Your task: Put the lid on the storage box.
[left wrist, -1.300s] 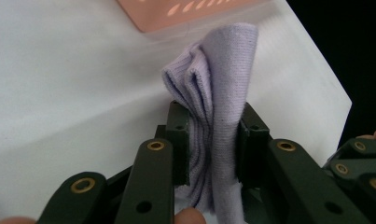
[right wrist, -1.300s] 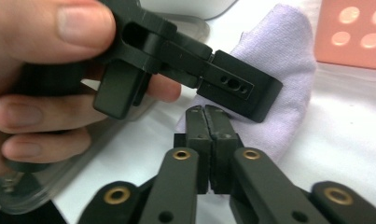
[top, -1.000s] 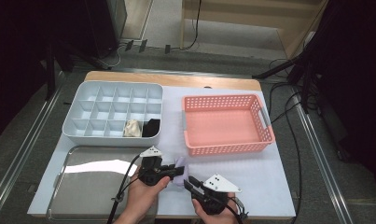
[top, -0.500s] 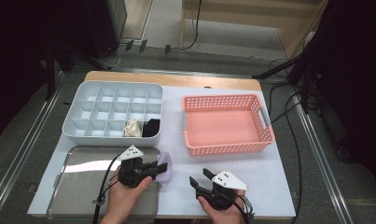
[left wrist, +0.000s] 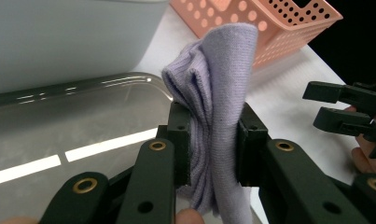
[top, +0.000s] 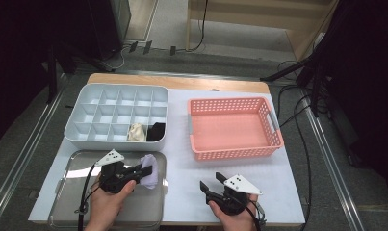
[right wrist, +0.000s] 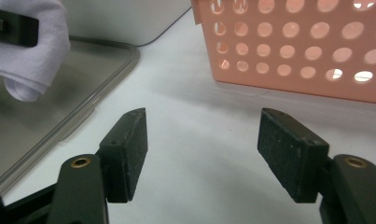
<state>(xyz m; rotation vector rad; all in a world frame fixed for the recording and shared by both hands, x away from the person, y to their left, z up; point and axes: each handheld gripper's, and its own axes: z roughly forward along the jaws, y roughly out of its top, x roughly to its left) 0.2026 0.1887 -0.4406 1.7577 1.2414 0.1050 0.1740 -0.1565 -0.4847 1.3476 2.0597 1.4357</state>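
A folded lilac cloth hangs over the right end of the steel tray. My left gripper is shut on it, and the cloth stands upright between the pads. At the table's front edge, to the right, is my right gripper. It is open, its jaws have just been opening, and between them is bare white tabletop. The right gripper view has the cloth at upper left. In the left gripper view, the right gripper is off to the right.
A grey compartment box stands behind the tray and holds a cream bundle and a black one. A pink perforated basket sits at the right, just beyond the right gripper. White table lies between tray and basket.
My left gripper has carried the lilac cloth leftward, from the table's middle to over the tray. The right gripper's jaws have spread wide and the two grippers have drawn apart.
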